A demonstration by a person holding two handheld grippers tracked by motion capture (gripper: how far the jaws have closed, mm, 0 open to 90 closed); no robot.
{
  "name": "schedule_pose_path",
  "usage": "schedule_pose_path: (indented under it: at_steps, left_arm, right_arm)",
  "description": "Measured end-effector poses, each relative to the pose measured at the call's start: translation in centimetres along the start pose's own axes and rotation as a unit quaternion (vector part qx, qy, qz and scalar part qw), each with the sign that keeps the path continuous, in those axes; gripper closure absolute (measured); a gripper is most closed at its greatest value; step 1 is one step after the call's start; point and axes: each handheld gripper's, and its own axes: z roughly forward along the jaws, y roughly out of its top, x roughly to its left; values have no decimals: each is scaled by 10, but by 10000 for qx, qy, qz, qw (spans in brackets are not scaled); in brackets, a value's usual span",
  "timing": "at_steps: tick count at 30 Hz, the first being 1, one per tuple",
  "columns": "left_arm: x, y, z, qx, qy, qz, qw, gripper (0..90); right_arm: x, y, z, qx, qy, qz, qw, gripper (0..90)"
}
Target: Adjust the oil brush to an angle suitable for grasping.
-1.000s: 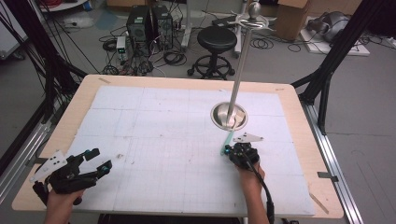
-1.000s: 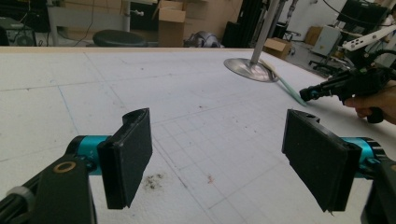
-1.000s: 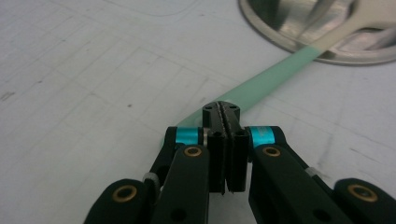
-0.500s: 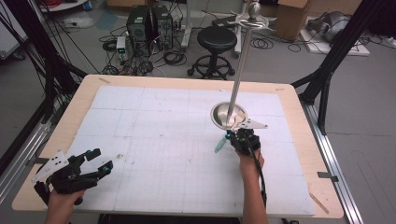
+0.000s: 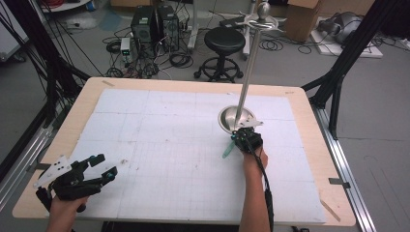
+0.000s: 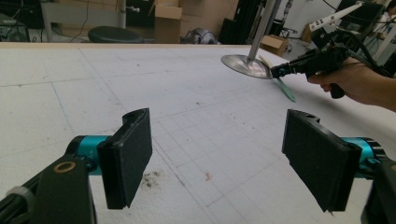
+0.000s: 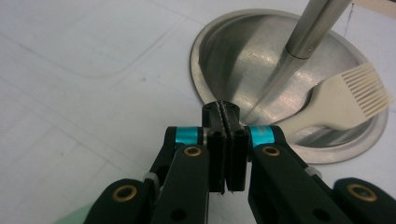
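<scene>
No text, label, brand, number or sign can be read anywhere here; the white gridded foam mat (image 5: 159,140) on the table carries only ruled lines.

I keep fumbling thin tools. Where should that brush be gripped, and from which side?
Probably mid-handle, from above and across its length, as the right gripper has the brush now. The jaws are shut on the narrow stem, the cream bristles are free over the metal dish, and the green tail sticks out behind.
</scene>
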Motion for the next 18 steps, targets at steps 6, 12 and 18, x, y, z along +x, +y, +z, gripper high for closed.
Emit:
schedule_pose_path:
  at_steps: [6, 12, 18]
  left_arm:
    - [0, 0, 0, -8, 20, -22, 10000, 247]
    - [0, 0, 2, 35, -1, 6, 10000, 247]
    - [0, 0, 2, 37, -5, 18, 10000, 247]
  right_arm:
    - [1, 3, -5, 553, -144, -265, 9980, 897]
    - [-1, -4, -11, 596, -83, -278, 9978, 897]
    - [-2, -11, -20, 727, 17, -129, 9973, 898]
